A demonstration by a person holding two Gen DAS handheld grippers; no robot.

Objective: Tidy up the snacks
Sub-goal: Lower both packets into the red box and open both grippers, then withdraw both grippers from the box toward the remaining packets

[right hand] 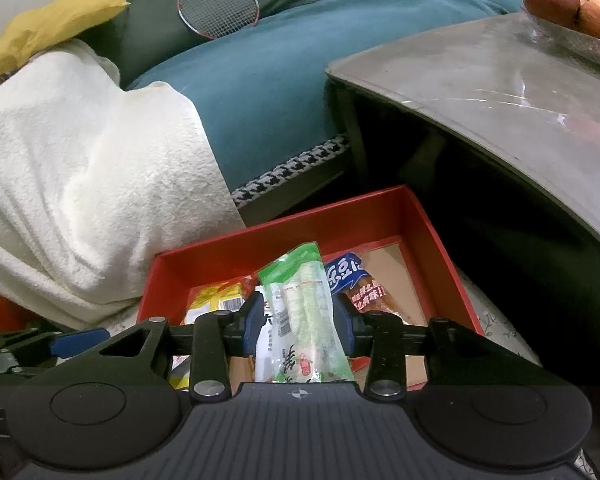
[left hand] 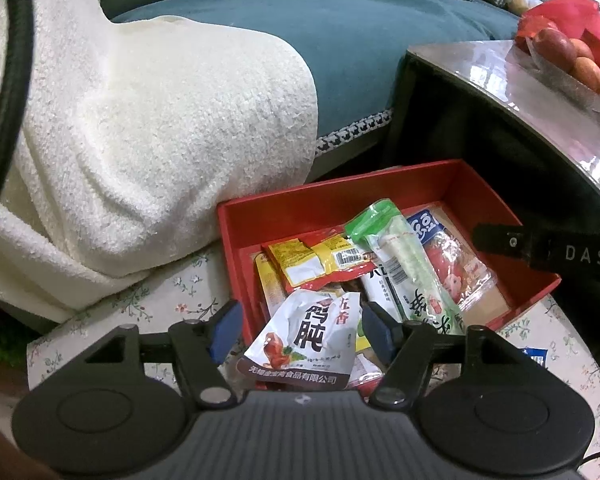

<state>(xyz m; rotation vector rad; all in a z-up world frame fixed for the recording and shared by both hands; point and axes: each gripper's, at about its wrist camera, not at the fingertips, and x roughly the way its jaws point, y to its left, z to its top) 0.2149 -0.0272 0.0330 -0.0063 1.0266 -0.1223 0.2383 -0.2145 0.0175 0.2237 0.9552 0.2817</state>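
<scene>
A red box [left hand: 340,204] [right hand: 284,236] stands on a floral cloth and holds several snack packets. A white packet with black characters [left hand: 308,340] lies over the box's near edge, between the blue pads of my left gripper [left hand: 300,332]. The pads stand clear of it on both sides, so that gripper is open. A long green and white packet [left hand: 404,264] [right hand: 304,312] rests slanted on top of the other snacks. My right gripper [right hand: 298,320] hangs over it, open, with a pad on either side. Yellow and red packets [left hand: 312,260] lie beneath.
A white fleecy blanket [left hand: 140,140] hangs over a teal sofa [left hand: 340,48] left of the box. A grey table top [left hand: 540,92] with a glass bowl of apples [right hand: 572,12] overhangs on the right. One blue packet [left hand: 534,356] lies on the floral cloth [left hand: 172,304].
</scene>
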